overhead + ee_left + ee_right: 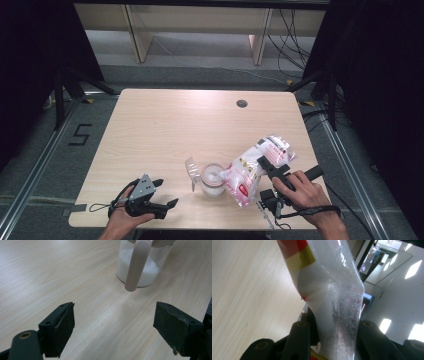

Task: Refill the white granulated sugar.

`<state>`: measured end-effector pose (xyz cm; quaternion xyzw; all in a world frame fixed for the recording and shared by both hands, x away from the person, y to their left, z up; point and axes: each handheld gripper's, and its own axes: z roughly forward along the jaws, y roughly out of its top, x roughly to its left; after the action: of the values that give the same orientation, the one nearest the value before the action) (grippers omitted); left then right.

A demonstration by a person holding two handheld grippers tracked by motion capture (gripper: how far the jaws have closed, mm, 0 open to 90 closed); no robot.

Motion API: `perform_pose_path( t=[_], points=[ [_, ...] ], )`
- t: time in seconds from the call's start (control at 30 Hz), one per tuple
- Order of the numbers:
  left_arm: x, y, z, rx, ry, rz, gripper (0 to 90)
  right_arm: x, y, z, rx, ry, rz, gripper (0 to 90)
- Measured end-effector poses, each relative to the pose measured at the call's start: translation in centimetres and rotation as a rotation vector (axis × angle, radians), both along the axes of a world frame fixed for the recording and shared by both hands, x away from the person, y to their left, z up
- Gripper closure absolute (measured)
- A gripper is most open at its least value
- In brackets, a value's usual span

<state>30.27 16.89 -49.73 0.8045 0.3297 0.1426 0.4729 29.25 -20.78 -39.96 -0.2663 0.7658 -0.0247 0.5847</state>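
We see a pale wood worktop (165, 125) with a dark round hole (242, 103) near its far edge. Toward the near right side, a clear plastic bag (252, 170) with red print and white grains inside is held tilted, its lower end leaning over the mouth of the jar (212, 180).

The right tool (270, 172) is closed on the bag: in the right gripper view the film (332, 302) is pinched between the two black jaws, which stand only a little apart, with the bag rising out of them. The hand (305, 192) grips the tool's handle near the worktop's near right edge.

The left tool (162, 192) rests low at the near left, held in the other hand (125, 215), well apart from the jar. Its jaws stand wide open with nothing between them; in the left gripper view we see bare wood in the gap.

The jar (145, 265) stands upright on the worktop, just left of the bag, partly filled with white grains. A clear lid (192, 170) hangs open at its left side, and a pale flat handle (136, 267) runs down its front.
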Motion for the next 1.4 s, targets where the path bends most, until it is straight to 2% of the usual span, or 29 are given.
perform_pose_path(
  t=[0.17,0.23,0.27,0.4,0.43,0.47,0.5,0.53,0.63,0.67,0.7,0.77,0.8,0.83,0.9,0.93,0.97,1.0,1.03,1.07,1.1,1.23,1.27,1.3,1.37,1.4],
  points=[
    [0.00,-0.01,-0.01,-0.001,0.000,0.000,16.8,-0.07,0.06,0.27,-0.014,-0.002,-0.009,73.1],
    [0.00,0.00,-0.01,-0.001,0.001,0.000,16.8,-0.06,0.04,0.03,0.011,-0.002,-0.005,73.1],
    [-0.01,0.00,0.00,-0.001,0.001,0.000,16.9,0.06,0.15,0.20,-0.014,-0.006,0.019,73.1],
    [-0.01,0.00,-0.01,-0.001,0.001,0.000,16.8,0.05,0.15,0.18,-0.020,0.001,0.010,73.2],
    [0.00,0.00,-0.01,-0.001,0.001,0.000,16.8,-0.05,0.07,0.16,-0.016,0.001,-0.010,73.1],
    [0.03,0.11,0.07,0.019,0.001,-0.001,16.8,-0.04,0.06,0.20,-0.021,0.002,-0.007,73.2],
    [0.03,0.11,0.07,0.019,0.001,-0.001,16.8,-0.04,0.06,0.20,-0.021,0.002,-0.007,73.2],
    [0.03,0.10,0.06,0.017,0.002,-0.001,16.8,-0.09,0.04,0.10,-0.002,-0.002,-0.016,73.2],
    [0.00,0.00,0.00,-0.001,0.001,0.000,16.8,-0.06,0.05,0.07,0.004,0.003,-0.009,73.2],
    [0.11,0.25,0.11,0.044,-0.003,-0.006,16.8,-0.01,0.12,0.13,-0.011,-0.001,-0.002,73.2],
    [0.02,0.06,0.02,0.008,0.000,-0.001,16.8,0.07,0.22,0.21,-0.024,-0.005,0.014,73.2],
    [0.00,-0.01,-0.01,-0.001,0.001,0.000,16.8,0.06,0.21,0.18,-0.023,-0.005,0.012,73.2],
    [0.10,0.23,0.10,0.040,-0.002,-0.005,16.8,0.07,0.22,0.19,-0.022,-0.004,0.014,73.3],
    [0.01,0.09,0.06,0.018,0.000,0.003,16.8,-0.05,0.11,0.05,-0.007,0.003,-0.010,73.3],
    [0.00,-0.03,-0.05,-0.005,-0.002,0.003,16.8,0.00,0.10,0.03,-0.004,-0.001,0.001,73.2],
    [0.00,-0.03,-0.05,-0.005,-0.002,0.003,16.8,-0.04,0.11,0.06,-0.008,0.003,-0.006,73.3],
    [0.04,0.10,0.06,0.016,0.001,-0.001,16.8,0.07,0.24,0.19,-0.024,-0.004,0.015,73.3],
    [0.03,0.10,0.06,0.017,0.001,-0.001,16.8,0.09,0.22,0.14,-0.019,-0.008,0.020,73.3],
    [0.03,0.10,0.06,0.017,0.001,-0.001,16.8,-0.05,0.12,0.03,-0.008,0.001,-0.004,73.3],
    [0.01,0.00,0.00,-0.001,0.001,0.000,16.8,-0.02,0.14,0.09,-0.008,-0.003,0.001,73.3],
    [0.03,0.11,0.07,0.019,0.001,-0.001,16.8,0.09,0.21,0.18,-0.016,-0.011,0.023,73.3],
    [0.00,0.08,0.06,0.017,0.000,0.002,16.8,0.02,0.13,0.15,-0.009,-0.007,0.011,73.3],
    [0.00,0.06,0.05,0.014,0.001,0.002,16.8,0.04,0.28,0.19,-0.051,-0.010,0.003,73.4],
    [0.00,0.06,0.05,0.014,0.001,0.002,16.8,-0.06,0.23,0.02,-0.039,-0.006,-0.018,73.4],
    [0.00,0.00,0.00,-0.002,0.001,0.000,16.8,0.02,0.18,-0.06,-0.023,-0.004,-0.003,73.4],
    [0.03,0.12,0.07,0.017,0.001,-0.001,16.8,-0.01,0.20,0.00,-0.027,0.001,-0.010,73.4]
  ],
)
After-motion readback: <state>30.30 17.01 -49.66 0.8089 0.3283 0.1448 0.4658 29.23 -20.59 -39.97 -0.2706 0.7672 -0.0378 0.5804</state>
